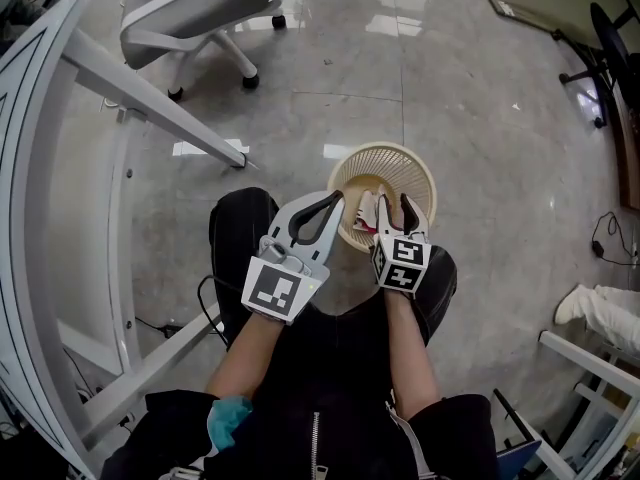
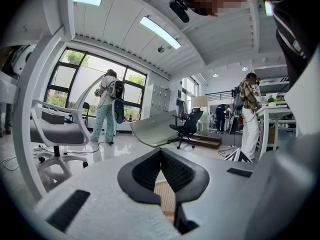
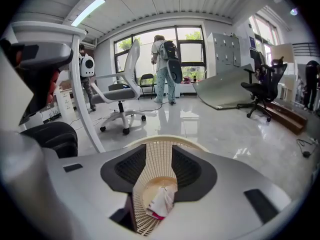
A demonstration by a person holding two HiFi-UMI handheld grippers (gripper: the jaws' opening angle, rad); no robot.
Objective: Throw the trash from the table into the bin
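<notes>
A: How is the left gripper (image 2: 161,152) held?

B: Its jaws are seen pressed together at the tips, and nothing is caught between them. It is held at the near left edge of the bin (image 1: 400,151), pointing almost level past the rim.

A: And the trash?

B: A crumpled white wrapper (image 3: 161,202) with a pink edge is seen inside the bin, low against the near wall. It is touched by neither gripper. Whether it is settled on the bottom cannot be told.

A: And the right gripper (image 3: 159,149)?

B: It is tilted down over the near rim of the bin. Its jaws are set apart. Only the bin's lattice wall and the wrapper below are seen through the gap, and nothing is pressed by the pads.

A: Which step is judged to be in hand?

B: The drop itself. With the wrapper inside the bin and the jaws parted above it, this piece is taken as delivered.

A: What is called for next?

B: Both grippers would need to be lifted clear of the bin and carried to the table (image 1: 140,98), which stands left of the bin. The tabletop is not shown, so it cannot be said whether more trash is left. If some is, the right jaws should be kept parted for the approach and closed only once a piece is between the pads.
</notes>
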